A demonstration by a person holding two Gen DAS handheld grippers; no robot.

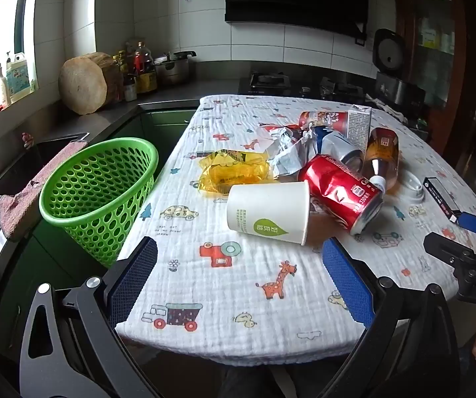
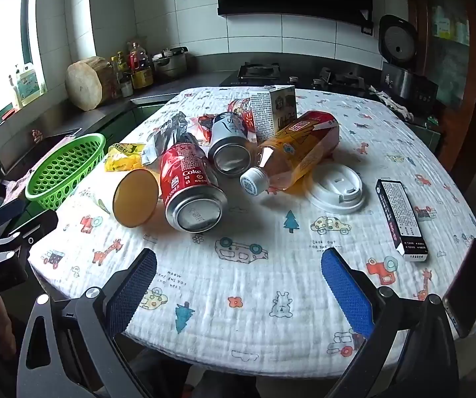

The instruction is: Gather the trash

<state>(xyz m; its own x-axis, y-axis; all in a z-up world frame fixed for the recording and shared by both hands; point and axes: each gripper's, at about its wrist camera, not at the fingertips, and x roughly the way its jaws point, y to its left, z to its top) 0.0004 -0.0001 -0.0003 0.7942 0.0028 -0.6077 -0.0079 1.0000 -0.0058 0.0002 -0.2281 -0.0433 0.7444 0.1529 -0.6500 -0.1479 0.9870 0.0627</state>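
A heap of trash lies on the cloth-covered table [image 1: 238, 285]: a white paper cup [image 1: 267, 212] on its side, a dented red cola can [image 1: 340, 190], a yellow wrapper [image 1: 234, 169], crumpled foil [image 1: 287, 152], a silver can [image 2: 229, 142], an orange-labelled plastic bottle [image 2: 301, 149], a small carton [image 2: 272, 109] and a white lid [image 2: 335, 182]. A green perforated basket [image 1: 102, 189] stands off the table's left edge. My left gripper [image 1: 239, 278] is open above the near cloth, short of the cup. My right gripper [image 2: 239, 285] is open too, nothing between its fingers.
A long dark box [image 2: 400, 215] and a phone [image 2: 470, 285] lie on the table's right side. Behind are a kitchen counter with a wooden block [image 1: 87, 83], bottles, a pot, a stove [image 1: 271, 81] and a rice cooker [image 2: 400, 63]. A sink lies beyond the basket.
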